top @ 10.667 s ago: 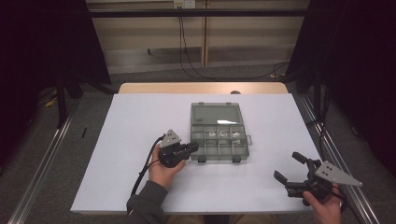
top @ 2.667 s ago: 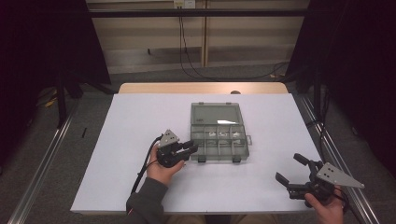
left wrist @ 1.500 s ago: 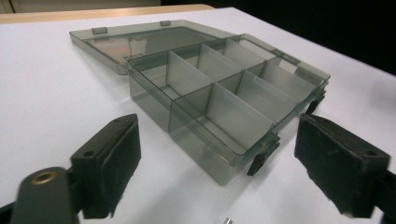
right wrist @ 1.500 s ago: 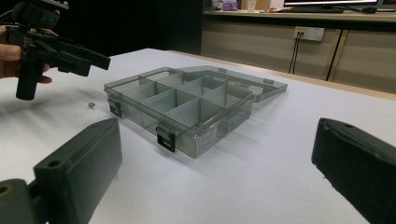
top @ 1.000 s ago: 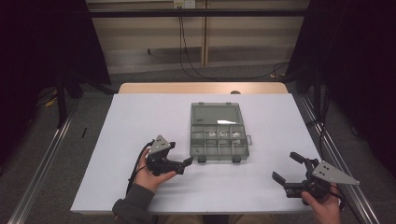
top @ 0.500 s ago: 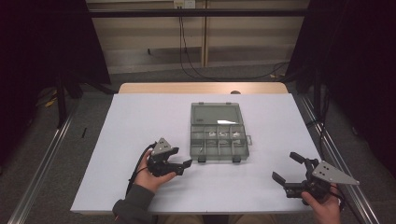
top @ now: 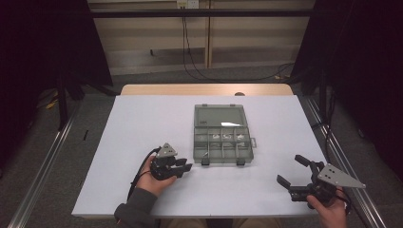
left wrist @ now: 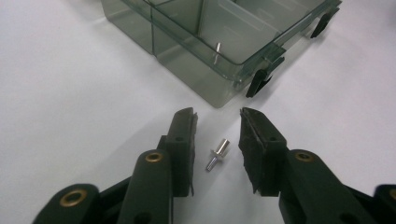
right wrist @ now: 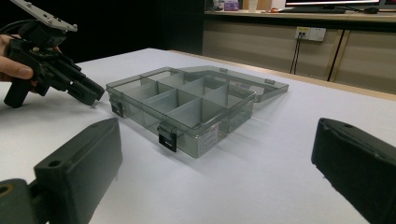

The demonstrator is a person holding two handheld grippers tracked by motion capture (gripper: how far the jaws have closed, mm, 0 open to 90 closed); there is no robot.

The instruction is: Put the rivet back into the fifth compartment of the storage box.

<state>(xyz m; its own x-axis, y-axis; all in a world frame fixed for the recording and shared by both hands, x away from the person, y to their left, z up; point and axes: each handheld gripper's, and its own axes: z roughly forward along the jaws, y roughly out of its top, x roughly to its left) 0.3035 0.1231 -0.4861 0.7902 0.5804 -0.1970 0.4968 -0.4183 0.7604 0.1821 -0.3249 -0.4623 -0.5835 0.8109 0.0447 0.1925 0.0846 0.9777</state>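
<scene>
One small pin (left wrist: 218,154) lies on the table (top: 142,123) just beside the box (top: 222,135) corner, between your left gripper (left wrist: 217,140) jaws, narrowly open. Lower straight, then close gently. Your right gripper (top: 297,173) waits wide open, well apart from the box.

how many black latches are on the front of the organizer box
2. On the organizer box, one black latch sits near the left end of the front wall and the other latch near the right end. Both hang open, lid folded back.
</scene>
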